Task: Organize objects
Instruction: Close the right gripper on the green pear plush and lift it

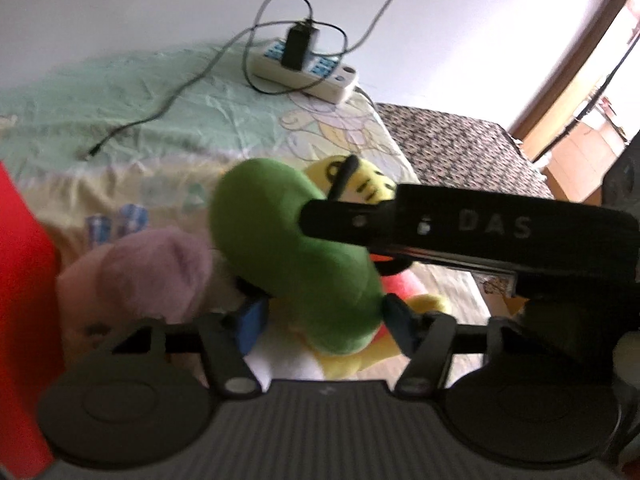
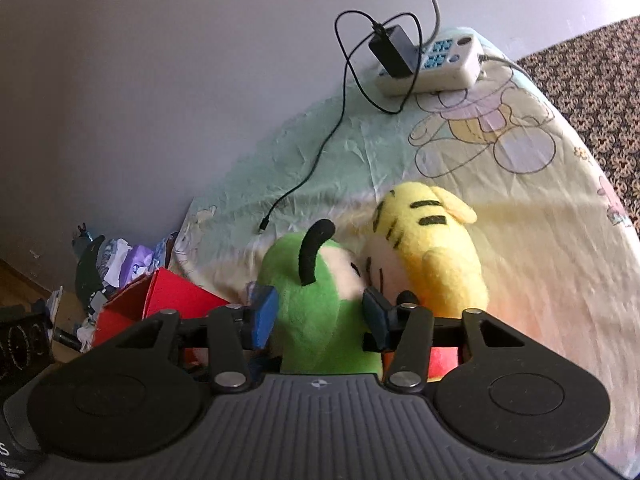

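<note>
A green plush toy (image 1: 296,256) with a black stalk lies on the cartoon bedsheet (image 1: 152,112), against a yellow striped tiger plush (image 2: 432,248). My left gripper (image 1: 326,320) is shut on the green toy's lower end, its blue pads pressing in from both sides. In the right wrist view the same green plush toy (image 2: 320,312) sits between the pads of my right gripper (image 2: 320,316), which squeeze its sides. From the right, one black finger (image 1: 348,220) of the right gripper reaches across onto the green toy's upper part and hides part of the tiger.
A pink plush (image 1: 140,280) lies left of the green toy. A red box (image 2: 160,300) stands at the bed's left edge beside floor clutter (image 2: 116,264). A white power strip (image 1: 308,68) with a black charger and trailing cable (image 2: 320,152) lies at the far end.
</note>
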Motion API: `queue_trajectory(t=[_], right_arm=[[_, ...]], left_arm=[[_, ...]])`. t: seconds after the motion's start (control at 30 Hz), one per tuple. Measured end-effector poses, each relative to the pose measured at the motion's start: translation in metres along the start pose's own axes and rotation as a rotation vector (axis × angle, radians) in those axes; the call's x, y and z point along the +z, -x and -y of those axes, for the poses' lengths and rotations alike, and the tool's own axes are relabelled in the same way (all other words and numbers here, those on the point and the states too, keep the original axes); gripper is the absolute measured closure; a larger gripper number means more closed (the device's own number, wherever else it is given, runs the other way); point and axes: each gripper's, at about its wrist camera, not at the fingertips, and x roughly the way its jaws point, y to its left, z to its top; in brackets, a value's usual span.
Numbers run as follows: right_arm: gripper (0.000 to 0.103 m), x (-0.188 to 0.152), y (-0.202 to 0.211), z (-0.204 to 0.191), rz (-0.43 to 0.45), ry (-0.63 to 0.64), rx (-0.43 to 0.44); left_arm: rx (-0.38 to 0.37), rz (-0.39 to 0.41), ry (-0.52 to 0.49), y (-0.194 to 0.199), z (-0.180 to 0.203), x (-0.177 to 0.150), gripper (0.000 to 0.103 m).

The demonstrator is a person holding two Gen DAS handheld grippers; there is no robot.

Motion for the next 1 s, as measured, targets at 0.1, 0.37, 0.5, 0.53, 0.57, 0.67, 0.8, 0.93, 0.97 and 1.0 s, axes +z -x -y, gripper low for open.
queue_trajectory(t=[0.1, 0.37, 0.5, 0.53, 0.57, 0.67, 0.8, 0.93, 0.97, 1.0], right_arm=[[0.061, -0.001, 0.001, 0.004, -0.004, -0.005, 0.002], [0.065, -0.003, 0.013, 0.003, 0.008, -0.016, 0.020], [0.065, -0.008, 0.031, -0.003, 0.034, -0.012, 0.040], [0.066, -0.009, 0.036, -0.005, 0.043, -0.007, 0.048], [0.066, -0.009, 0.040, -0.008, 0.053, -0.001, 0.057], [0.066, -0.013, 0.053, -0.019, 0.082, 0.016, 0.093], [0.066, -0.018, 0.060, -0.036, 0.104, 0.034, 0.158], [0.066, -0.023, 0.057, -0.063, 0.109, 0.055, 0.222], [0.066, -0.025, 0.054, -0.072, 0.111, 0.064, 0.233], [0.066, -0.026, 0.052, -0.080, 0.114, 0.073, 0.241]], left_arm=[[0.005, -0.016, -0.002, -0.008, 0.000, 0.002, 0.045], [-0.012, -0.005, -0.029, 0.000, 0.006, -0.002, 0.046], [-0.012, 0.029, -0.058, 0.016, 0.016, -0.007, 0.046], [-0.011, 0.039, -0.063, 0.020, 0.018, -0.008, 0.046], [-0.009, 0.052, -0.072, 0.026, 0.021, -0.010, 0.046], [0.006, 0.098, -0.095, 0.044, 0.028, -0.015, 0.046], [0.038, 0.160, -0.102, 0.074, 0.030, -0.023, 0.046], [0.083, 0.220, -0.099, 0.103, 0.020, -0.032, 0.046], [0.094, 0.232, -0.098, 0.110, 0.015, -0.035, 0.046], [0.103, 0.244, -0.096, 0.118, 0.010, -0.037, 0.046]])
